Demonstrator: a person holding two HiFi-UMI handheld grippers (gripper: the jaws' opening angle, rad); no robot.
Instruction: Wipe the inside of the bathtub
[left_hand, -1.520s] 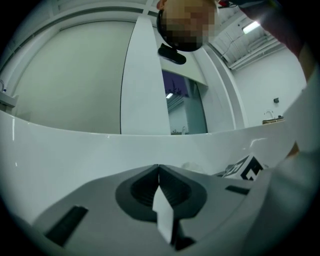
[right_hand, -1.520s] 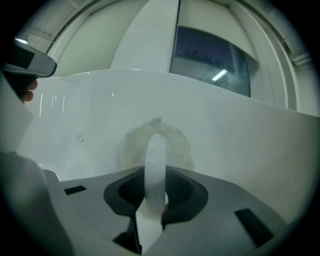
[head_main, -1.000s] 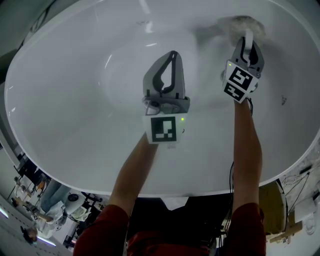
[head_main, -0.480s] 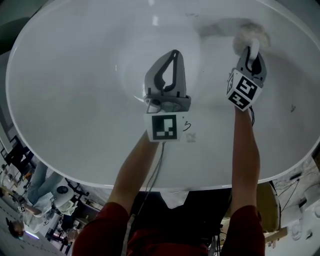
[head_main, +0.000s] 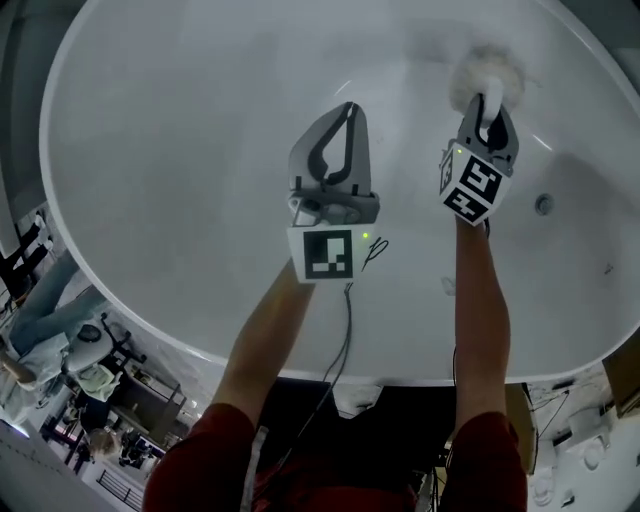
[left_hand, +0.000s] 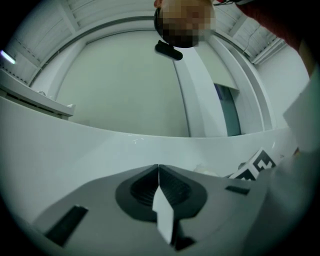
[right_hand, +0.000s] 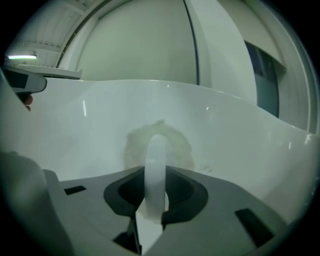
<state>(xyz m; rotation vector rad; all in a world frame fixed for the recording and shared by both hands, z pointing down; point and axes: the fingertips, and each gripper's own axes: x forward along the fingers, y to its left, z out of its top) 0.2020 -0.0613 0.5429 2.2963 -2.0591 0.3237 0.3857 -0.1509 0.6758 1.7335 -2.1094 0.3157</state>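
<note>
The white oval bathtub (head_main: 150, 180) fills the head view. My right gripper (head_main: 489, 105) is shut on the white handle (right_hand: 156, 170) of a fluffy round scrubbing pad (head_main: 487, 72), and the pad (right_hand: 159, 145) is pressed against the tub's far inner wall (right_hand: 240, 140). My left gripper (head_main: 348, 108) hangs over the middle of the tub, jaws shut with nothing between them. In the left gripper view its gripper (left_hand: 158, 167) points at the tub wall (left_hand: 75, 145), with the right gripper's marker cube (left_hand: 257, 165) at the right.
A small round drain fitting (head_main: 543, 204) sits in the tub wall right of the right gripper. A thin cable (head_main: 345, 330) hangs from the left gripper. Cluttered room items (head_main: 80, 370) lie beyond the rim at lower left.
The view has swung, so the tub sits further right and the drain fitting now shows. The right gripper and pad have slid a little along the far wall. The left gripper barely moved.
</note>
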